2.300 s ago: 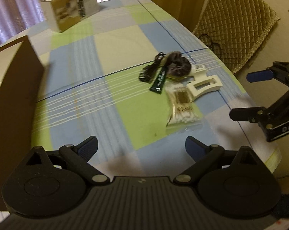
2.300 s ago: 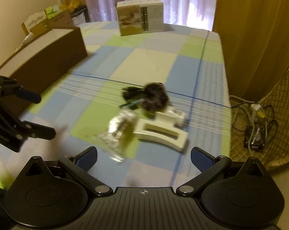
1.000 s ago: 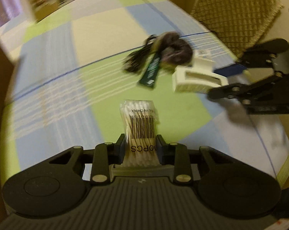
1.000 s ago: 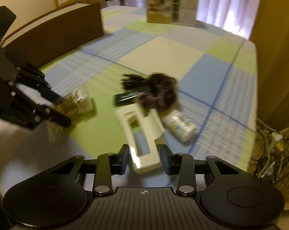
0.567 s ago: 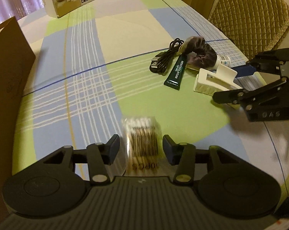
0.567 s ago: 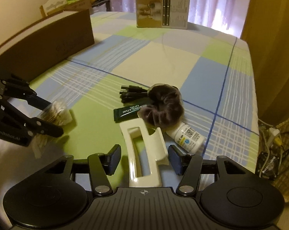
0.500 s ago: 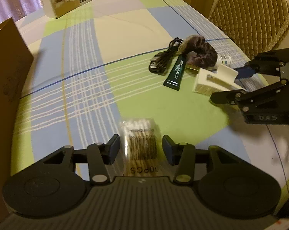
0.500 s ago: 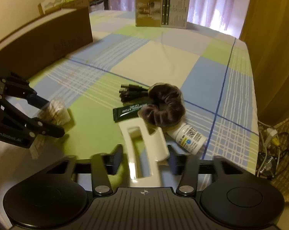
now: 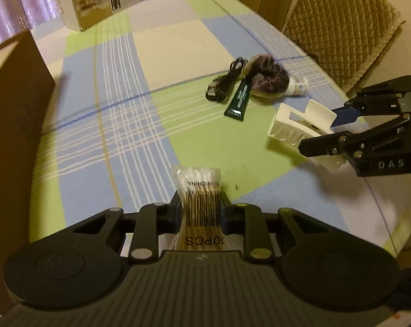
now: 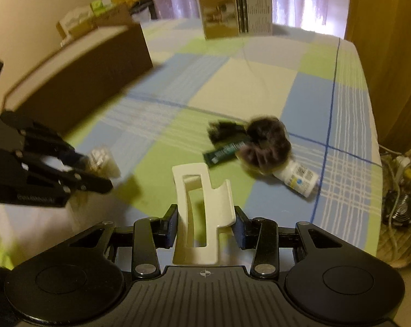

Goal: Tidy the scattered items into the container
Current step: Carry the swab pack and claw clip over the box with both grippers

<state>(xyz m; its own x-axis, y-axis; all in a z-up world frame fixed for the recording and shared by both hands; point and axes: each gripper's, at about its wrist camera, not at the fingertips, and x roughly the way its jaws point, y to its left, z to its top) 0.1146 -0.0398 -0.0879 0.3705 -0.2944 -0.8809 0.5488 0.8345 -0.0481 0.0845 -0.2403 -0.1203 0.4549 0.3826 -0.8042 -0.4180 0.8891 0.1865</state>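
Observation:
My left gripper [image 9: 201, 207] is shut on a clear packet of cotton swabs [image 9: 200, 190], held just above the checked cloth. My right gripper [image 10: 205, 224] is shut on a white hair claw clip [image 10: 202, 212]; the left wrist view shows the clip [image 9: 295, 129] at the right between black fingers [image 9: 322, 143]. Lying together mid-table are a dark scrunchie [image 9: 268, 77], a green tube [image 9: 239, 100], a coiled black cable [image 9: 224, 87] and a small white bottle [image 10: 296, 178]. The brown cardboard container [image 10: 77, 79] stands at the left, with its near wall [image 9: 12, 103] close to my left gripper.
A printed white carton [image 10: 235, 12] stands at the table's far end. A quilted chair [image 9: 344, 24] is past the right edge, and cables and a power strip [image 10: 401, 179] lie on the floor. Small boxes [image 10: 91, 17] sit behind the container.
Both grippers have closed fully on their items and lifted them: the left one on the swab packet, the right one on the claw clip. The right view has swung slightly and blurred.

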